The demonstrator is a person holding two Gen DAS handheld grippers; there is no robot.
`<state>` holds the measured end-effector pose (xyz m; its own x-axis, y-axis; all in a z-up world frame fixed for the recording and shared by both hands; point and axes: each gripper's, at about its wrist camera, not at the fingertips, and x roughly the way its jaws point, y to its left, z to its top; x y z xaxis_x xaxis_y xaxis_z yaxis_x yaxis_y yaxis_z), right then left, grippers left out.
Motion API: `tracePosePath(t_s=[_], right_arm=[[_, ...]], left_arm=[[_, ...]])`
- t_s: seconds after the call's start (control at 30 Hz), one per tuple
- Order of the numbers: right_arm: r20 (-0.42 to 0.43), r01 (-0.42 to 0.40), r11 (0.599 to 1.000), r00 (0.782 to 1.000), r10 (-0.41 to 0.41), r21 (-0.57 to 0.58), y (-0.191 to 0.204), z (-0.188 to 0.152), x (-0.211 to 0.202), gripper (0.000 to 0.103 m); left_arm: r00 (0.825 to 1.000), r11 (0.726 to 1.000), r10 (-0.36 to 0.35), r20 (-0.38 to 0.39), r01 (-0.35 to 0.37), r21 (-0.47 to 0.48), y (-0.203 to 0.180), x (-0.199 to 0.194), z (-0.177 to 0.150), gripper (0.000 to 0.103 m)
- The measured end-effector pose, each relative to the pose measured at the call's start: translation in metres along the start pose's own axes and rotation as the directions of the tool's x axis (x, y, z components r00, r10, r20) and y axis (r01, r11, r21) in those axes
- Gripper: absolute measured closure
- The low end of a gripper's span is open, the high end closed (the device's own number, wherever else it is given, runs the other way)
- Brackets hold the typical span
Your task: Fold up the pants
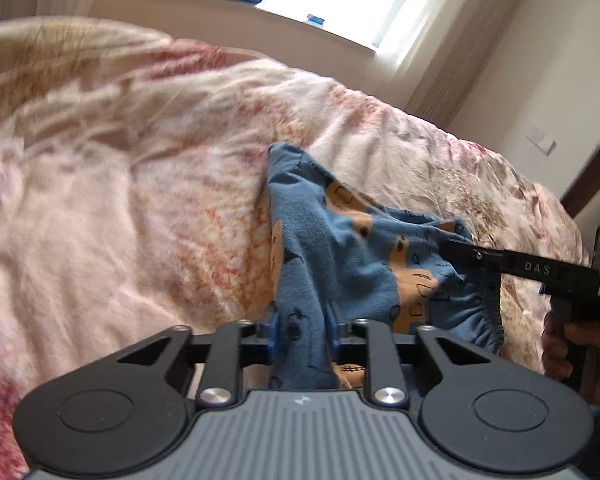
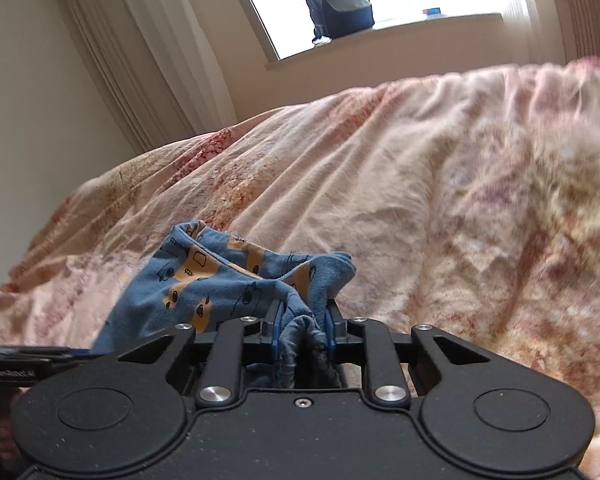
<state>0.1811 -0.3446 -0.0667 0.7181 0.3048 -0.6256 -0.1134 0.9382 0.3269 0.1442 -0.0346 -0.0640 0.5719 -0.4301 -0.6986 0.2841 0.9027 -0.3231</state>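
The pants (image 1: 332, 248) are small, blue with orange patches and black drawings, and hang bunched between both grippers above a pink floral blanket (image 1: 140, 208). My left gripper (image 1: 302, 326) is shut on a fold of the blue fabric. My right gripper (image 2: 303, 326) is shut on the gathered elastic waistband. In the left wrist view the right gripper (image 1: 456, 250) reaches in from the right edge, its tip in the cloth. The pants also show in the right wrist view (image 2: 220, 280), spilling to the left.
The blanket (image 2: 440, 200) covers the whole bed. A dark backpack (image 2: 340, 2) stands on the windowsill beyond it. Curtains (image 2: 140, 60) and a wall lie at the bed's far side. A hand (image 1: 572, 352) holds the right gripper's handle.
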Motion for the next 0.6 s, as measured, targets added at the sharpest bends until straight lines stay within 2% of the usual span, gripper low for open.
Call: tracePosePath(t_s=[0.17,0.6], right_arm=[[0.038,0.050,0.996,0.998,-0.048,-0.069,0.016,-0.002,-0.008,0.082],[0.061,0.063,0.992,0.997,-0.056,-0.114,0.021,-0.001,-0.010,0.082]], left_arm=[[1.000,0.999,0.013,0.016,-0.014,0.045,-0.007,-0.005,0.000,0.083],[1.000,1.000,0.002,0.009,-0.002,0.031,-0.005,-0.004,-0.001,0.083]])
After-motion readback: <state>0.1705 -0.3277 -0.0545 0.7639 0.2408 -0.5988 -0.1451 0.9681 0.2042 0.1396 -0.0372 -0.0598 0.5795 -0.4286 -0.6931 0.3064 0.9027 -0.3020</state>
